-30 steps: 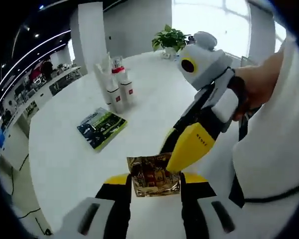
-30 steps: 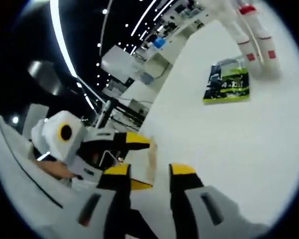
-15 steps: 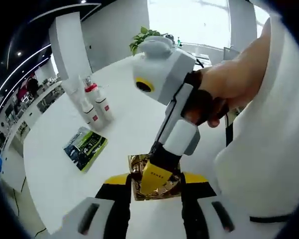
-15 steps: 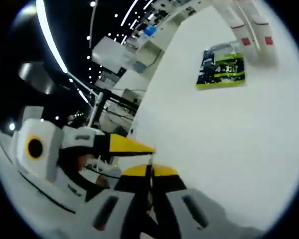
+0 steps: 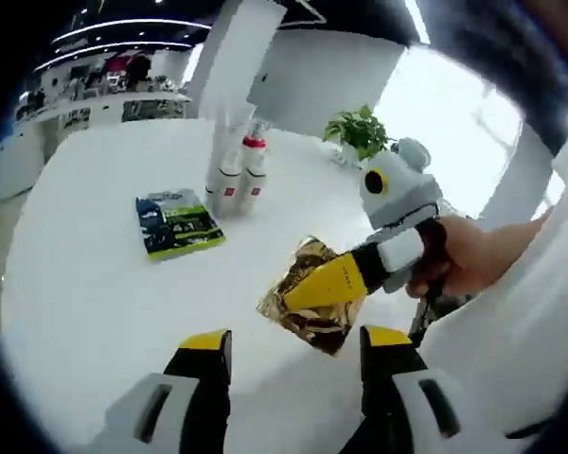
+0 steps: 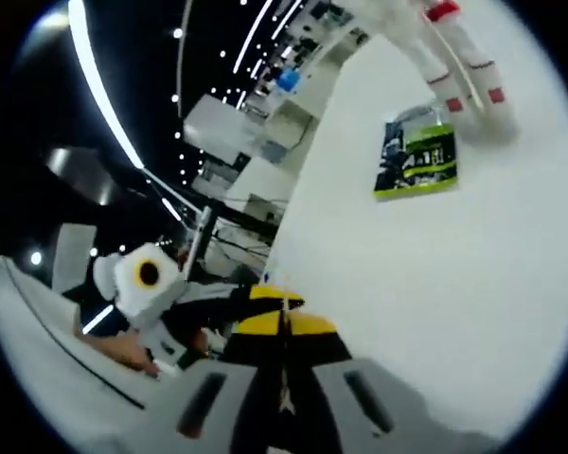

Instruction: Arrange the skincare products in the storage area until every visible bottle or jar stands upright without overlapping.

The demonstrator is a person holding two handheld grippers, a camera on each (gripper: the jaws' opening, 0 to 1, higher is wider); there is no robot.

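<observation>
Held item: a gold foil sachet [image 5: 310,298] is carried above the white table [image 5: 85,293], clear of its surface, in front of the left gripper's jaws and slightly right of centre in the left gripper view.
Right gripper [image 5: 333,284]: its jaws are closed together on the sachet; in the right gripper view [image 6: 284,326] only the thin edge of the foil is seen between the yellow tips.
Left gripper [image 5: 298,342]: its jaws stand apart with nothing between them, just below and near side of the sachet.
Nearer hand: the right gripper, since it has the sachet; the left is just beside it.
Sachet axis: flat, tilted, long axis running from near right up to far left, its free corner pointing far left toward the bottles.
Storage cluster: white bottles with red caps [image 5: 239,178] stand upright, close together, at the far side of the table.
Green packet [image 5: 177,223]: lying flat, near side and left of the bottles, long axis roughly toward them.
Key relation: bottles and packet lie far and left of the held sachet, well apart from it.
Judgement: the sachet is probably to be carried far left and set beside the packet without overlap.
</observation>
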